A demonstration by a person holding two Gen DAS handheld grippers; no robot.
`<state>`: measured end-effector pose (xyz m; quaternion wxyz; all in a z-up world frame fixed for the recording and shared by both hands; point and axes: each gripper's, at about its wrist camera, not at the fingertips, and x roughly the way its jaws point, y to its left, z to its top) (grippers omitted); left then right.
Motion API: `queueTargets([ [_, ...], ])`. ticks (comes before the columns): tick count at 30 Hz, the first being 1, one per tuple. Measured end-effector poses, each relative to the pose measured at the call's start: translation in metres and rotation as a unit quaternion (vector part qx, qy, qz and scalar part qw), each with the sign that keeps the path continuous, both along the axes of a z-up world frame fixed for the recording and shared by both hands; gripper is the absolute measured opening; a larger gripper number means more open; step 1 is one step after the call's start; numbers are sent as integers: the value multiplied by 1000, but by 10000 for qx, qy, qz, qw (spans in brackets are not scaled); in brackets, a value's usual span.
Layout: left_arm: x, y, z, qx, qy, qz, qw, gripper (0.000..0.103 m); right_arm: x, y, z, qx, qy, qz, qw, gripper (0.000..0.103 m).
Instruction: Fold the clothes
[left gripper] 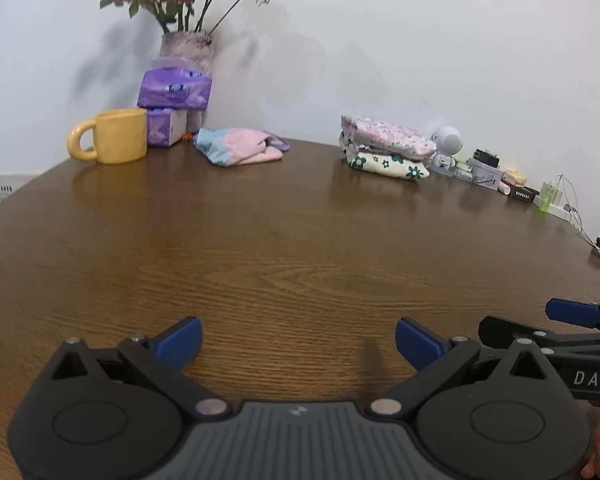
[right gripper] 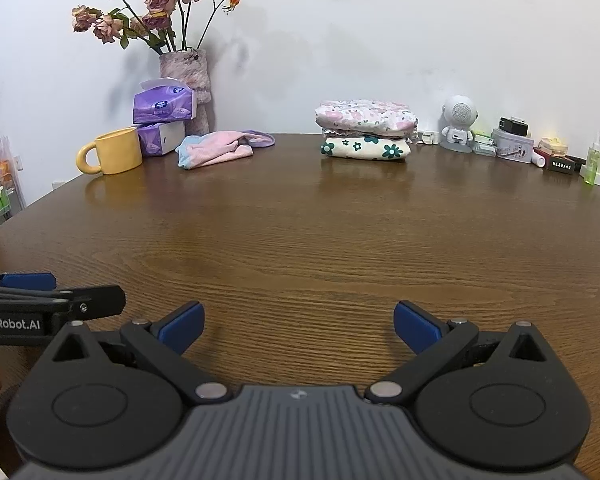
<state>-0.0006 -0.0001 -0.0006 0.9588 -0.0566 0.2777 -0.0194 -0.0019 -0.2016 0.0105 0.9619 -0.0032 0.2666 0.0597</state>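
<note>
- Lying bunched on the counter point(right gripper: 300, 240) just right of the yellow mug point(right gripper: 114, 152): pink-and-blue garment point(right gripper: 214, 150), loose, not squared.
- Resting farther right of the mug: neat stack of folded floral clothes point(right gripper: 366, 130).
- Folding the bunched piece well would mean spreading it flat, then pinching matching corners.
- Hovering well short of the mug: left gripper point(left gripper: 298, 342) and right gripper point(right gripper: 299, 326), fingers spread wide, holding nothing.

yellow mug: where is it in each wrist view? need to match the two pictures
Left wrist: yellow mug far left on the table, handle pointing left.
Right wrist: yellow mug also far left, same handle direction.
Shared landmark: purple tissue packs directly to the mug's right in both pictures.
</note>
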Motion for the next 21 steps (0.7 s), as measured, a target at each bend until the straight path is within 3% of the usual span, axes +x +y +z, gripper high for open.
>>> queueTargets([
  [9, 1, 4, -5, -231, 89, -68, 9997, 103, 1, 1, 0, 1, 27, -43, 10000, 103],
  [21, 2, 5, -5, -231, 93, -91, 9996, 103, 1, 0, -3, 54, 7, -32, 10000, 103],
])
